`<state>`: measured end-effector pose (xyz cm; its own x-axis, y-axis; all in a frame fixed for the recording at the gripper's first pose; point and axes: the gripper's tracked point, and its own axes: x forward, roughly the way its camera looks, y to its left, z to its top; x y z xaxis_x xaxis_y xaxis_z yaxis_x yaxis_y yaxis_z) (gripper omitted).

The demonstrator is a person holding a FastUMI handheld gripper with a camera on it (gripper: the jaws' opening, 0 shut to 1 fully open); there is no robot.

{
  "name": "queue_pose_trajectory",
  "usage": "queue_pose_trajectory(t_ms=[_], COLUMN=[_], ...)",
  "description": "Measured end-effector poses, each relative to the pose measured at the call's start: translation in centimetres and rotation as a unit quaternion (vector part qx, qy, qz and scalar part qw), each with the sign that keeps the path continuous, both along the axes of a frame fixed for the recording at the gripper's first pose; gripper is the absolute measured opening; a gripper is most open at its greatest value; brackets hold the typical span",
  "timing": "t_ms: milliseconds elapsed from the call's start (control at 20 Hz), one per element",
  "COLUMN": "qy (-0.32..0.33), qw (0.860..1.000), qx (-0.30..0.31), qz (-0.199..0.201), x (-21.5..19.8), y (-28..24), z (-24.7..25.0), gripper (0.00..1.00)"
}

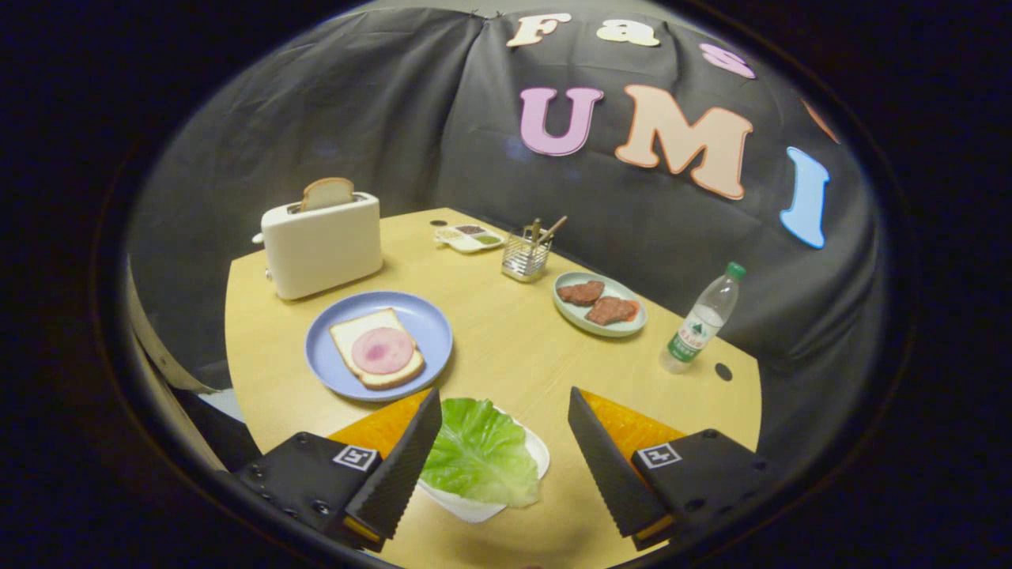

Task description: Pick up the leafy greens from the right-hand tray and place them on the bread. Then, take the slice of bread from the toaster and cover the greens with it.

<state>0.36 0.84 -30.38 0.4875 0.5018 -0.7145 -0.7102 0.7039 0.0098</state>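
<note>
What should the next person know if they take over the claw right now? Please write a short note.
Claw: open, holding nothing, fingers on either side of the leafy greens.
Greens lie in their white tray, not picked up.
Base bread with a ham slice sits on the blue plate, beyond the fingers.
Second bread slice stands in the toaster.
Done: nothing.
Left: greens onto bread, then cover with the toaster slice.
</note>
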Motion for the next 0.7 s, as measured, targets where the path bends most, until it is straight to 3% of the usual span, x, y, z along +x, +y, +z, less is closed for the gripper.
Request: queue_pose_trajectory(t_ms=[250,700], qy=[0.053,0.119], qw=[0.998,0.991], qx=[-0.03,-0.058], qz=[0.024,0.018], x=[-1.6,-4.3], y=[-0.6,-0.9], z=[-5.5,-10.4], gripper=[1.0,1.0])
